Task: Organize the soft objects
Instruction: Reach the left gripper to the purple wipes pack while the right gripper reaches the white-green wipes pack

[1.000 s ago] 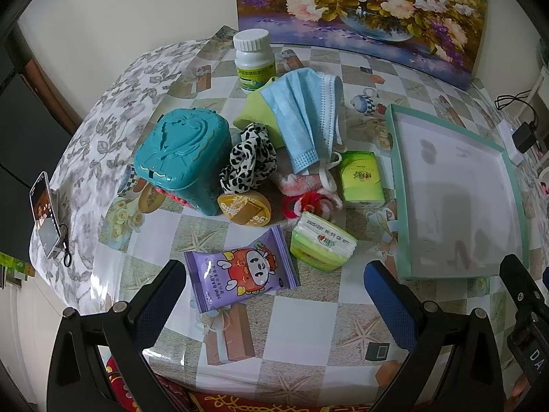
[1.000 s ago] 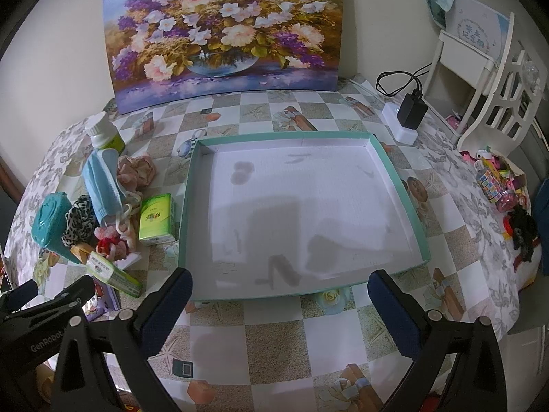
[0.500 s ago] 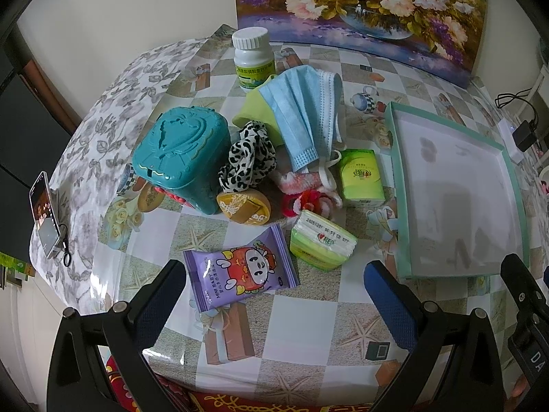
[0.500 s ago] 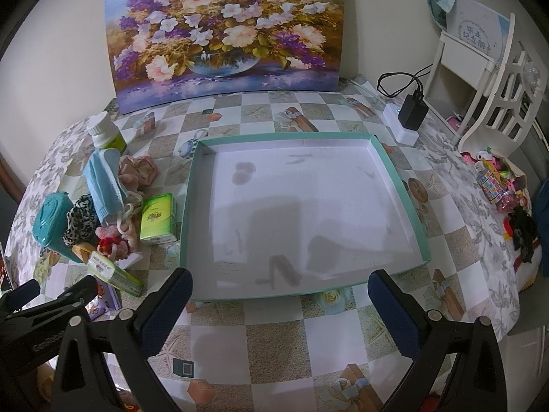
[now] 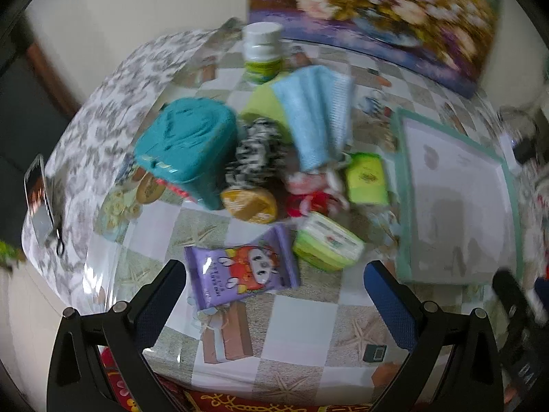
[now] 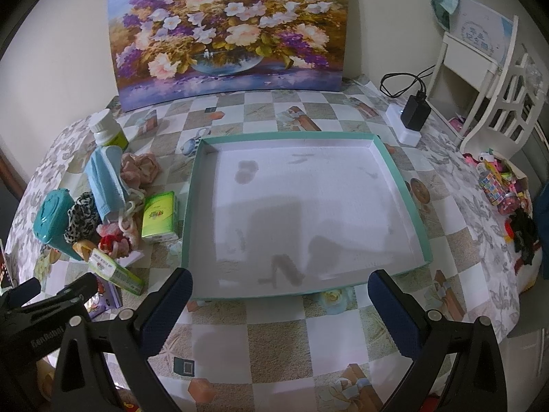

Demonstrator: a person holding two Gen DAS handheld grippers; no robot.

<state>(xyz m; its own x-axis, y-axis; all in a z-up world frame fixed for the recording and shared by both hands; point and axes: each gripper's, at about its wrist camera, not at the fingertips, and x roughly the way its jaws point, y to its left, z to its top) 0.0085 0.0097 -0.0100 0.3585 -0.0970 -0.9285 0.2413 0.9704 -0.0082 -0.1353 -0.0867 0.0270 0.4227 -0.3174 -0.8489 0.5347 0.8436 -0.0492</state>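
Mask untouched; both grippers' fingers apart, hovering

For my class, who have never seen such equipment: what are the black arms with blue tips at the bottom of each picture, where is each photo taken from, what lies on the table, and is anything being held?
These are two hand-held grippers, one in each of a person's hands; no robot is present. Each carries a wide-angle camera looking forward along its two blue-padded fingers.

The left gripper looks at a pile: a purple snack packet, green tissue packs, a blue face mask, a black-and-white scrunchie, a teal container and a white-capped bottle. This picture is blurred.

The right gripper looks at a teal-rimmed tray with nothing in it, beside the pile, on the checked tablecloth.

Both grippers are open and hold nothing.
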